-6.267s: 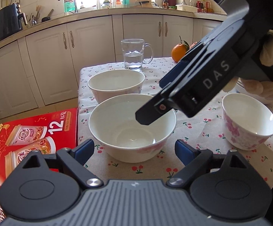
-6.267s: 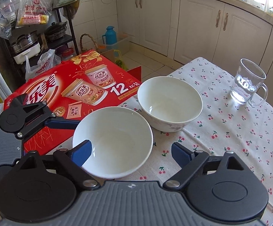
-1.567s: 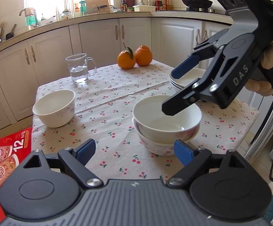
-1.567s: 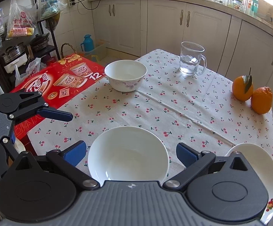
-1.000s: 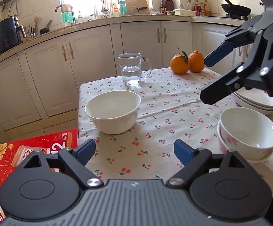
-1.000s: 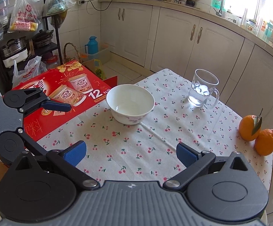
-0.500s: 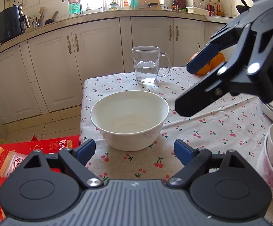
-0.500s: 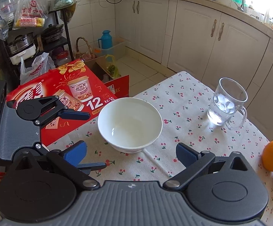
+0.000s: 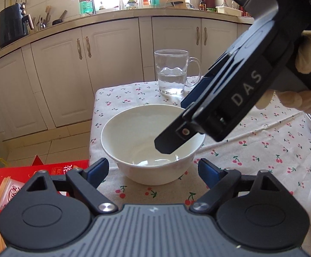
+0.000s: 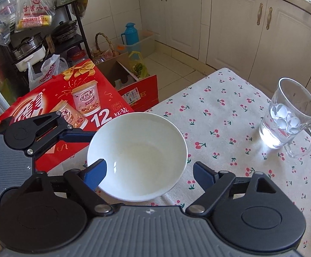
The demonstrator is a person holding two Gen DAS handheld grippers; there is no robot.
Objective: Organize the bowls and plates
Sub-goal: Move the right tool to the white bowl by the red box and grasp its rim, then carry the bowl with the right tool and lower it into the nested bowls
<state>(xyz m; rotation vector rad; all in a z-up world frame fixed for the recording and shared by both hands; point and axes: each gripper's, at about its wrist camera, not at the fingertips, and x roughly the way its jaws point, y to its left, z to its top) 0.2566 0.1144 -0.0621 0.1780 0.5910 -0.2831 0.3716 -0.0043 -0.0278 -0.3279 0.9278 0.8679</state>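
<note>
Bowl sits near the table's corner, right under the right gripper — one finger dips inside the rim, the other stays outside, closing but not yet pinching. Left gripper waits just beside it, spread and empty. Counted here: one free bowl, one glass mug, one red box.

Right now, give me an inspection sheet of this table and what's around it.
Surface: cherry-print tablecloth on a table.
Job's things: white bowl, upright, empty, near the table's corner.
Clutter: glass mug holding water.
Grippers: right claw closing, one finger inside the bowl, one outside the rim, no contact seen; left claw open, bowl ahead.
Cables: nothing seen on the table.
Surroundings: red carton, cabinets.
</note>
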